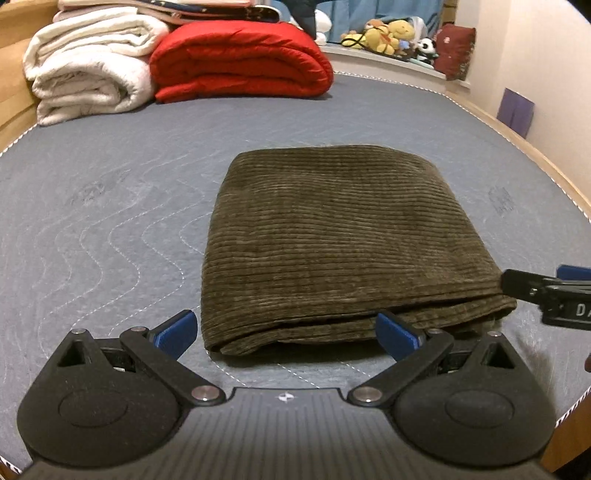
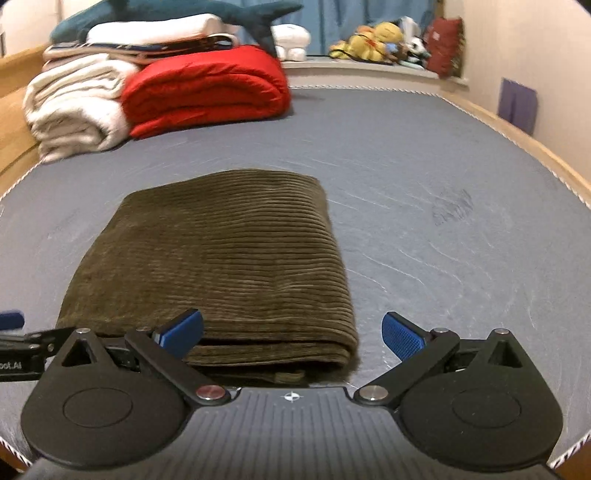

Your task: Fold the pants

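Where the quilted grey bed (image 1: 110,206) filled nearly the whole of both wrist views, it served as a broad flat surface, its middle left bare for the job. At its far end a rolled white blanket (image 1: 88,77) and a red quilt (image 1: 240,61) sat side by side, well apart from the work and likely pushed back to make room; beyond them soft toys (image 1: 388,35) lined a ledge under the blue curtain. The pants (image 1: 332,236), dark olive corduroy, lay near the middle of the bed as a compact rectangle, several layers showing at the near edge, which suggested the folding was done or nearly so. Nothing of them hung loose, and the stack sat flat and square. The left gripper (image 1: 286,334) hovered just in front of the near left corner of the stack, its jaws spread as wide as they go, one blue pad at the cloth's edge but nothing pinched between them. The right gripper (image 2: 291,334) stood likewise at the near right corner, jaws fully apart and holding nothing, the fold's edge lying between its pads and just below them. Each gripper showed at the margin of the other's view, so the two flanked the near edge together, probably because the last fold had been laid there.
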`<state>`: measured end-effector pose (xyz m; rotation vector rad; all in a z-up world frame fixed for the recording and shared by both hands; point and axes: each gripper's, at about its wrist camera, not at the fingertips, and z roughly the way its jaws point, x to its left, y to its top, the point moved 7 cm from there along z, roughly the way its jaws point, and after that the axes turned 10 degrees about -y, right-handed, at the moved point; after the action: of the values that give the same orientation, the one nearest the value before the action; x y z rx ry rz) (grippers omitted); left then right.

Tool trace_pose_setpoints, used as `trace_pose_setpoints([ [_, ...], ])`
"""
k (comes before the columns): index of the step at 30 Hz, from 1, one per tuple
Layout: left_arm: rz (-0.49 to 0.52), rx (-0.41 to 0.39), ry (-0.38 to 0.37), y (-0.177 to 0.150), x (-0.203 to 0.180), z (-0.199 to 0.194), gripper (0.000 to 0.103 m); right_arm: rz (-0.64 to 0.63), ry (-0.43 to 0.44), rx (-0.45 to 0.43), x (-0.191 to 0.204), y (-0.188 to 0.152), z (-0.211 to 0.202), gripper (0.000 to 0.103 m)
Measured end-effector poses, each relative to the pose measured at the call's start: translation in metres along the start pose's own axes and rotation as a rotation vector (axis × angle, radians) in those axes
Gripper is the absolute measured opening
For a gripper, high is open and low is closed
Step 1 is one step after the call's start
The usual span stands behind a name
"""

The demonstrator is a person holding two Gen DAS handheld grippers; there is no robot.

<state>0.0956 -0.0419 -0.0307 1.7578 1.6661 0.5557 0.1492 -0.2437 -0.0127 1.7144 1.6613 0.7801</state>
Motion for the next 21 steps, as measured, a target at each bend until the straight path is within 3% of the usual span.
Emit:
trace_pose_setpoints([
  [21, -0.011, 0.002, -0.031, -0.003, 0.002, -0.004, 0.103, -0.044, 0.041, -0.004, 0.018, -0.002, -0.012, 0.102],
])
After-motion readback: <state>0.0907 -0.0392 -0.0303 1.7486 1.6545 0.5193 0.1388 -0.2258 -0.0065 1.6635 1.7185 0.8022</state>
